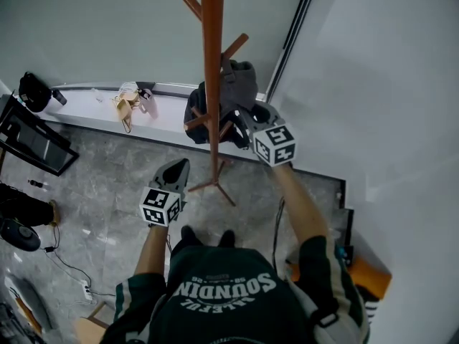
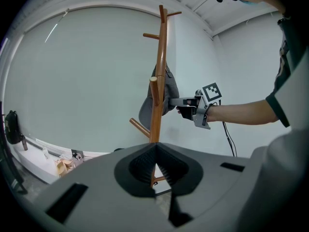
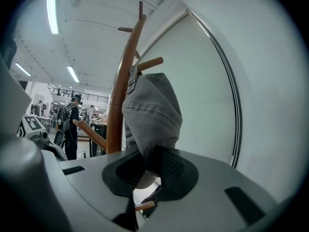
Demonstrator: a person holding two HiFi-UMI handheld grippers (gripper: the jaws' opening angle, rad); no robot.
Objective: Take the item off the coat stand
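Your right gripper clamps the grey cap by its lower edge, probably to lift it off its peg. Your left gripper hangs back from the coat stand, jaws together and empty.

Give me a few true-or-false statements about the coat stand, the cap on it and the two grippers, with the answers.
1. The right gripper is shut on the cap. True.
2. The left gripper grips the stand. False: it is apart from the stand, jaws together, holding nothing.
3. The cap hangs on the stand. True.
4. The stand is white metal. False: it is brown wood.
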